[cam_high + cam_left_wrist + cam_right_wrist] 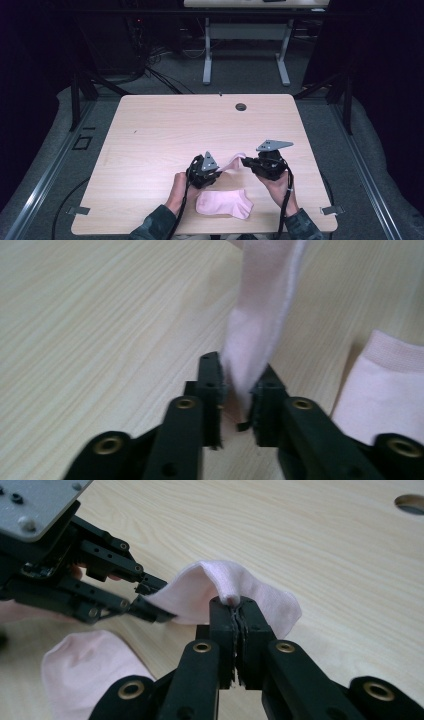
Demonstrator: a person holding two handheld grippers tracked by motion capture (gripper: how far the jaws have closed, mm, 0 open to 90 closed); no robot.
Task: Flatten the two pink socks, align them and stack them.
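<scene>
Sock (235,161) betw. grippers, mid-table

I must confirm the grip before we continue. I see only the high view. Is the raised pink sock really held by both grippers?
Observer: Yes. The right gripper is shut on the raised sock; the fabric is pinched between its pads.
Operator: And the left one?
Observer: The left gripper has the sock's other end between its fingertips, closed on the fabric.
Operator: Does the raised sock touch the second sock?
Observer: No. The second sock lies flat on the table, apart from it.
</scene>
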